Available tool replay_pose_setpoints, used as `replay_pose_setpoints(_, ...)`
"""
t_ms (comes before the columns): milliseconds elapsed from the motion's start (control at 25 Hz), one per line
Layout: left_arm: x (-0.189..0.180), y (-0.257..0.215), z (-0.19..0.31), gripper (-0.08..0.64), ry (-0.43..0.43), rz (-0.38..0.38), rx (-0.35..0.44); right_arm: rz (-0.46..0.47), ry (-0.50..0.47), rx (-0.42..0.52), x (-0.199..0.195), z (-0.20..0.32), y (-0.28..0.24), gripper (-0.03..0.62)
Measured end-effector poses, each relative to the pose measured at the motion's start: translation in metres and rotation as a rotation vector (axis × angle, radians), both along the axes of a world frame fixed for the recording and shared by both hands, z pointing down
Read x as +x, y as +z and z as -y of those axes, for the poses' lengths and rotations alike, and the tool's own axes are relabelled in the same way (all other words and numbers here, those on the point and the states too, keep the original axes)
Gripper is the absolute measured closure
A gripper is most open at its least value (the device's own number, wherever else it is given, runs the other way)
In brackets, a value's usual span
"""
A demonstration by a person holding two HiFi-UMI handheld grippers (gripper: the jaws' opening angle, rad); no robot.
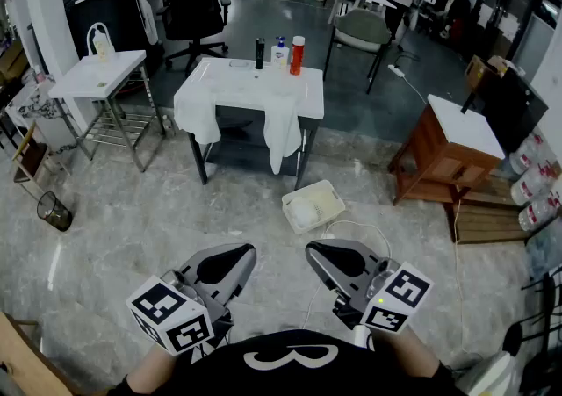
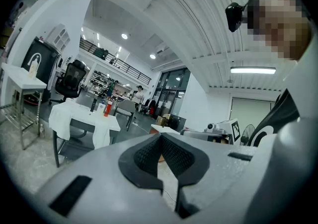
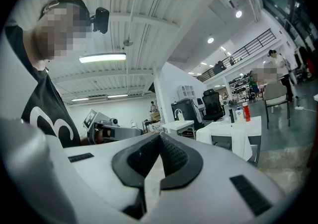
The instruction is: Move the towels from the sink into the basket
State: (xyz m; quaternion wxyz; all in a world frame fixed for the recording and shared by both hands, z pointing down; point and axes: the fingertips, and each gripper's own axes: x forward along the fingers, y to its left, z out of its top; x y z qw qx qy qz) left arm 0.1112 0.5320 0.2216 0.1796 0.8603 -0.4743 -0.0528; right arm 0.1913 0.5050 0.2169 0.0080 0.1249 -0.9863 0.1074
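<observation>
The task looks not yet begun: the person stands well back from the sink (image 1: 230,78), and two white towels hang over its near edge, one at the front left corner (image 1: 198,118) and one nearer the front right corner (image 1: 283,126). The basket (image 1: 336,201) sits on the floor just off that front right corner (something white already lies in it). Next the person would have to walk in and open a jaw pair over a towel. The left gripper (image 1: 230,264) and right gripper (image 1: 338,261) are both closed, pads together, holding nothing, close to the body.
</observation>
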Motion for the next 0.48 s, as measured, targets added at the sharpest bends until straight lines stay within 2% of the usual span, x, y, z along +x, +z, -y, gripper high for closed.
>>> replay_pose_setpoints(320,-0.020,-0.002,-0.022,0.555,0.002,0.008,0.025,0.006,0.020,0.032,-0.019,-0.017,-0.006,0.589)
replay_pose_setpoints(480,-0.041,-0.001,-0.033,0.555,-0.011,0.008,0.030,0.047,0.032,0.045,-0.031,-0.024,-0.015,0.589)
